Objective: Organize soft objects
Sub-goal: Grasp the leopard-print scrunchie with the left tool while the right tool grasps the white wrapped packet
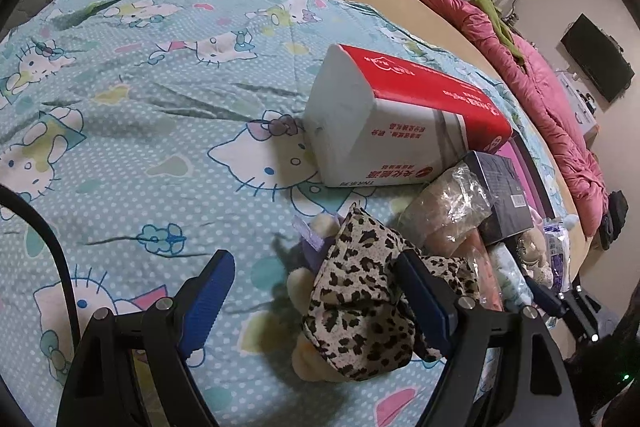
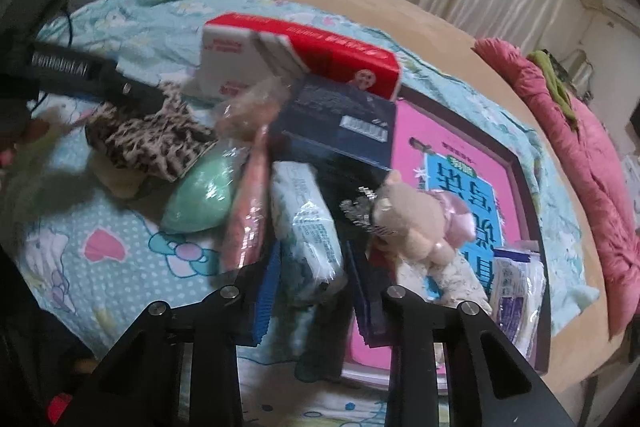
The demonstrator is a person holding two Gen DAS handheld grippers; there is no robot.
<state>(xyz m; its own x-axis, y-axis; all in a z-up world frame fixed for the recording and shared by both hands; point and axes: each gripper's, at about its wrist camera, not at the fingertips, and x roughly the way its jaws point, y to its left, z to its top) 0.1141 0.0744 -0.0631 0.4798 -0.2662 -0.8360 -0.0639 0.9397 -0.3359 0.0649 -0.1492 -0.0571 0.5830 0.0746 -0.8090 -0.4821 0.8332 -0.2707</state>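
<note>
The left gripper point(image 1: 316, 291) stands with its jaws spread wide, 1 blue pad on each side of the leopard pouch point(image 1: 360, 307) in the lower middle of the left wrist view. The pads do not seem to press on it; the right pad lies against or just in front of the cloth, and I cannot tell which. This wide stance looks like a set-up for taking the pouch off the cream plush point(image 1: 304, 283) under it.

The right gripper point(image 2: 310, 291) has its jaws drawn close around a tissue pack point(image 2: 308, 227) at the lower middle of the right wrist view. The pads sit right at the pack's sides and appear to pinch it, though blur hides the contact. Gripping it across the narrow sides probably keeps the slippery wrap from sliding.

The pack is white and pale blue in glossy, crinkled film, soft and squashable. It lies in a heap on the sheet point(image 2: 120, 267), between a pink bag point(image 2: 248, 211) and a dark box point(image 2: 340, 131), with a small bear point(image 2: 416, 223) just right of it and a green cushion point(image 2: 200, 195) to the left.
</note>
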